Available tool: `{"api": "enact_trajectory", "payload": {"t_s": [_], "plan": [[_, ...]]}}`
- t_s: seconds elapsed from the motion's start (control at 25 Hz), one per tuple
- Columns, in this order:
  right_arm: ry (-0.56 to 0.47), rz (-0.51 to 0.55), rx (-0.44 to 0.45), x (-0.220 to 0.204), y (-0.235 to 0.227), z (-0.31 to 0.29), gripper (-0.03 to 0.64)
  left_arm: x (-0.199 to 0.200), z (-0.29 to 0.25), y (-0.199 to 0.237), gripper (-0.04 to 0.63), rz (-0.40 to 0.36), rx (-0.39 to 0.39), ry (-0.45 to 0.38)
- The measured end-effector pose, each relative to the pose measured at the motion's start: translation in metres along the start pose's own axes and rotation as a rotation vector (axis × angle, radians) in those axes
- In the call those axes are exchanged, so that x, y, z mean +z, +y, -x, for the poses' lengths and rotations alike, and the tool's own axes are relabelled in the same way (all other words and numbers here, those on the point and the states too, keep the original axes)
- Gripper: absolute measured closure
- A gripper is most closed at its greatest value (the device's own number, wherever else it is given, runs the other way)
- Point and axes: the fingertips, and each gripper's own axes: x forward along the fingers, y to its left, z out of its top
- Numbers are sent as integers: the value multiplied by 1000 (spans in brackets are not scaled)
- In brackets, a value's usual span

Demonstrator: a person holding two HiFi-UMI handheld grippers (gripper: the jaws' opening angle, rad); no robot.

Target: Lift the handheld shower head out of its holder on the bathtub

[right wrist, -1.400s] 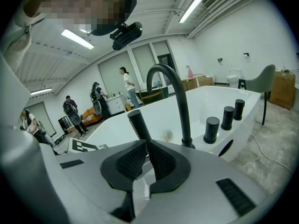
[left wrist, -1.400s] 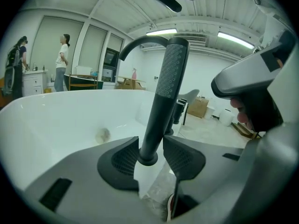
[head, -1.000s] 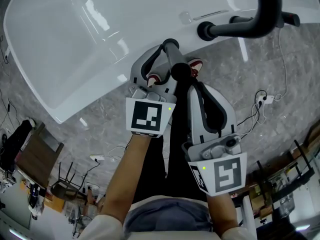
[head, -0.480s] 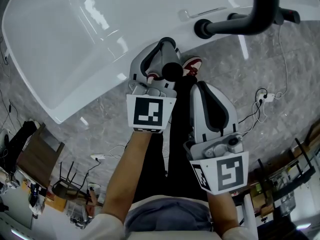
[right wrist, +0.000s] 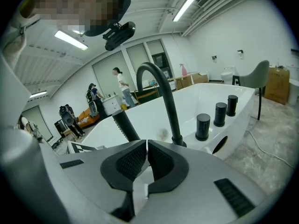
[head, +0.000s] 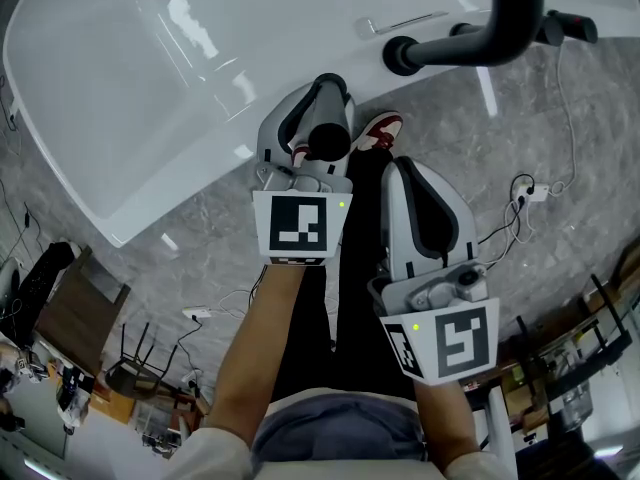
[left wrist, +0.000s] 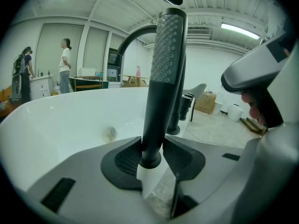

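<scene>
The black stick-shaped shower head [left wrist: 166, 69] stands upright between the jaws of my left gripper [left wrist: 152, 158], which is shut on its lower stem. Its dotted spray face shows near the top. In the head view I see the shower head [head: 327, 140] end-on, held by the left gripper [head: 330, 93] over the floor beside the white bathtub [head: 150, 88]. My right gripper [head: 405, 173] hangs just to the right, shut with nothing in it [right wrist: 145, 160]. From the right gripper view the shower head [right wrist: 122, 122] rises at the left. I cannot make out the holder.
A black arched faucet [head: 505, 33] rises from the tub rim, also in the right gripper view [right wrist: 161, 92], beside three black knobs [right wrist: 203, 126]. The person's red-and-white shoes [head: 380, 133] and a cable [head: 525, 198] are on the grey marble floor. People [left wrist: 65, 64] stand far behind.
The left gripper has shifted slightly left and toward the tub with the shower head. The shower head's end now shows round between the jaws. The right gripper has barely moved.
</scene>
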Motion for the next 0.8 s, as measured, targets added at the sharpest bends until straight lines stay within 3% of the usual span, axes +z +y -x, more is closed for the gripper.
{"api": "enact_trajectory", "payload": {"t_s": [0.8], "plan": [[-12, -1, 10, 3, 0, 10, 595, 3, 9, 0, 456, 35, 3, 38]]}}
